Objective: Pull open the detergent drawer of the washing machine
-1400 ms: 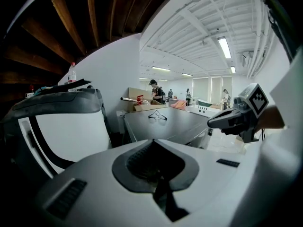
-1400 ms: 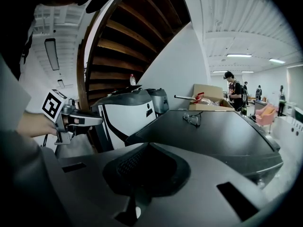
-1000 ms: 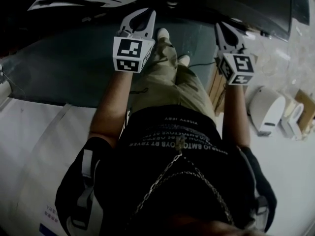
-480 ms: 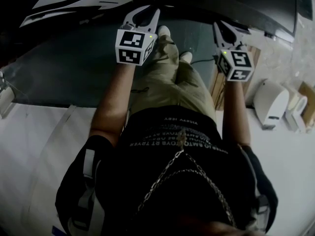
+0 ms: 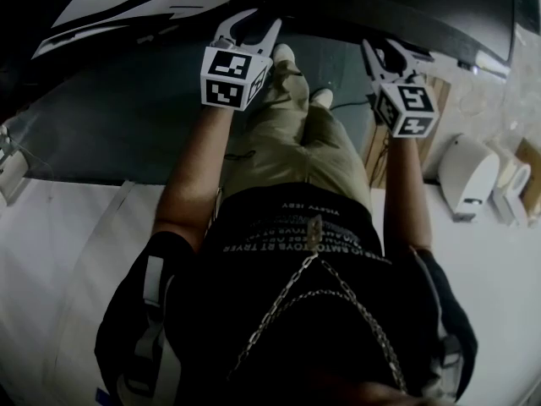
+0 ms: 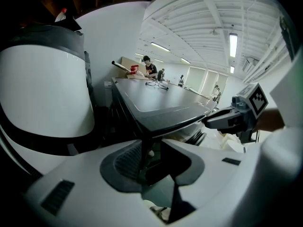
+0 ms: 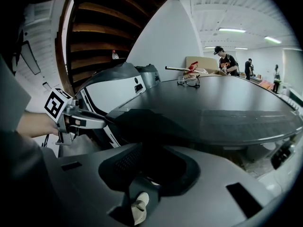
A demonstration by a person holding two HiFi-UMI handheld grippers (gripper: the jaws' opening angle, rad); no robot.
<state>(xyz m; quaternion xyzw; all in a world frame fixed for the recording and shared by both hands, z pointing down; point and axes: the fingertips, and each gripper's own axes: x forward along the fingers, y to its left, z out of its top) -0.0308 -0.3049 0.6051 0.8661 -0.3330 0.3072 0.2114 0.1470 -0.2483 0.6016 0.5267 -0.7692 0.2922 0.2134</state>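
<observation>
- Both tongs have crept toward the dark table's near edge since a second ago. The left tongs (image 5: 252, 25) were pinched together then and have just been opening. I see them spread wide now, gripping nothing, with the table's corner showing beyond the gap.
- One white housing with a black band (image 6: 42, 89) bulks to the left of the left tongs. I cannot make out the detergent drawer on it, nor in any other view.
- Two marker cubes, one per tool: the left cube (image 5: 232, 79) and the right cube (image 5: 407, 110).
- Two pale shoes stand between the tongs, one (image 5: 283, 57) just beside the left tongs and the other (image 5: 319, 100) nearer the middle.
- One dark table (image 7: 213, 103) stretches ahead of both tongs. I count three people (image 7: 223, 58) past its far end.
- The right tongs (image 5: 393, 53) also stand with jaws apart and empty, their tips at the table's edge.
- Two white units sit on the floor to the right of the right tongs, a larger one (image 5: 467, 176) and a smaller one (image 5: 507, 194).
</observation>
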